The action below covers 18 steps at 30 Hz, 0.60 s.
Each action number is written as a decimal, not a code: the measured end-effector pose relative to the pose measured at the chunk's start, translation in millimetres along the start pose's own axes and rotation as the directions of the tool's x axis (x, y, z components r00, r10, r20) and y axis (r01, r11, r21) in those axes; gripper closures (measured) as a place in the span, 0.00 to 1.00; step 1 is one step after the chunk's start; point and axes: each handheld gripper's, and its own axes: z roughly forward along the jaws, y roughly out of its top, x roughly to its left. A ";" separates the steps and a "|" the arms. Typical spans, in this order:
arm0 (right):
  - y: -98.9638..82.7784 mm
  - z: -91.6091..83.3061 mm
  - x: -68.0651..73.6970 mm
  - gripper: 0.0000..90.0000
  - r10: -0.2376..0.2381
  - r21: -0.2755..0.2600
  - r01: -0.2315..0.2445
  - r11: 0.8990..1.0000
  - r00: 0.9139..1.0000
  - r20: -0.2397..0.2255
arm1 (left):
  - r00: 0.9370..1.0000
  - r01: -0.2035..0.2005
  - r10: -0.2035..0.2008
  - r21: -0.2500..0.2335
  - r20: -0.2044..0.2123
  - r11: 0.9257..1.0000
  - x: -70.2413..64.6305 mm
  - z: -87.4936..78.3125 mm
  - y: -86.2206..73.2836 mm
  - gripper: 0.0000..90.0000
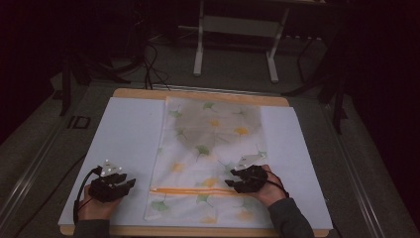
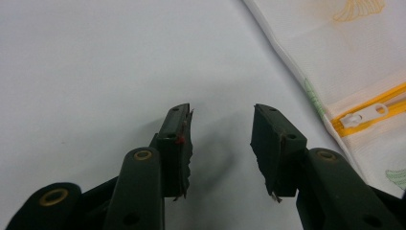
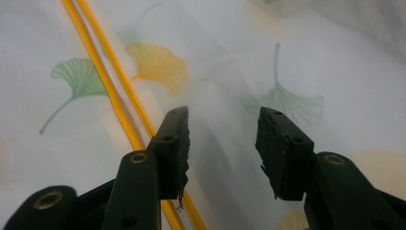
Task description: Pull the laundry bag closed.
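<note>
While the white mesh bag [image 1: 210, 158] printed with ginkgo leaves lies flat down the middle of the white sheet [image 1: 119, 144], its orange zipper [image 1: 195, 190] runs across its near end, with the white pull [image 2: 366, 115] at the left end. Over that zipper, toward the bag's right side, hangs the right gripper [image 1: 229, 177], jaws spread wide with nothing between them. Off the bag's left edge, the left gripper [image 1: 132, 181] sits above bare sheet, jaws likewise wide and empty.
</note>
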 end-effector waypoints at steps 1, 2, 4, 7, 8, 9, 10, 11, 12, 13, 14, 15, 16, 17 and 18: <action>2.0 1.6 1.4 0.61 -0.006 -0.002 0.006 1.000 1.000 -0.005 | 1.000 0.001 -0.001 0.000 0.002 1.000 -0.2 0.3 0.0 0.65; 4.0 3.2 2.8 0.60 -0.011 -0.002 0.011 1.000 1.000 -0.007 | 1.000 0.001 -0.001 0.002 0.002 1.000 -0.2 0.4 0.1 0.65; 7.5 6.2 5.3 0.60 -0.019 -0.007 0.019 1.000 1.000 -0.016 | 1.000 0.000 0.000 0.002 0.001 1.000 -0.5 0.5 0.3 0.65; 12.6 10.3 9.1 0.60 -0.033 -0.004 0.032 0.999 0.999 -0.027 | 1.000 -0.003 0.003 0.001 0.000 1.000 -1.1 0.4 0.5 0.64; 14.3 11.3 10.5 0.60 -0.034 -0.005 0.034 0.999 0.999 -0.030 | 1.000 -0.004 0.004 0.001 0.000 1.000 -1.2 0.4 0.5 0.64; 14.3 11.3 10.5 0.60 -0.034 -0.005 0.034 0.999 0.999 -0.030 | 1.000 -0.004 0.004 0.001 0.000 1.000 -1.2 0.4 0.5 0.64; 17.6 12.9 12.9 0.59 -0.047 -0.010 0.047 0.999 0.998 -0.033 | 1.000 -0.004 0.004 0.001 0.000 1.000 -1.3 0.4 0.6 0.64; 19.4 13.8 14.1 0.60 -0.054 -0.013 0.053 0.998 0.998 -0.038 | 1.000 -0.005 0.005 0.001 -0.001 1.000 -1.3 0.4 0.6 0.64; 21.3 14.6 15.5 0.60 -0.059 -0.016 0.058 0.998 0.997 -0.042 | 1.000 -0.005 0.005 0.000 -0.001 1.000 -1.3 0.2 0.6 0.64; 23.2 15.5 16.6 0.60 -0.067 -0.018 0.066 0.998 0.997 -0.046 | 1.000 -0.005 0.005 -0.001 -0.002 1.000 -1.4 0.0 0.7 0.64; 25.1 16.6 18.0 0.60 -0.070 -0.017 0.069 0.997 0.996 -0.048 | 1.000 -0.004 0.004 -0.001 -0.003 1.000 -1.7 -0.2 0.7 0.64; 27.0 17.8 19.2 0.59 -0.075 -0.018 0.074 0.997 0.996 -0.050 | 1.000 -0.006 0.006 -0.002 -0.004 1.000 -1.7 -0.3 0.7 0.63; 28.9 19.1 20.4 0.59 -0.078 -0.019 0.077 0.997 0.995 -0.057 | 1.000 -0.008 0.008 -0.002 -0.005 1.000 -1.9 -0.5 0.7 0.63; 30.7 20.5 21.8 0.60 -0.080 -0.020 0.079 0.997 0.995 -0.061 | 1.000 -0.008 0.008 -0.002 -0.005 1.000 -2.2 -0.6 0.8 0.63; 32.7 22.0 23.0 0.60 -0.083 -0.023 0.082 0.996 0.994 -0.066 | 1.000 -0.010 0.010 -0.001 -0.004 1.000 -2.4 -0.6 0.9 0.63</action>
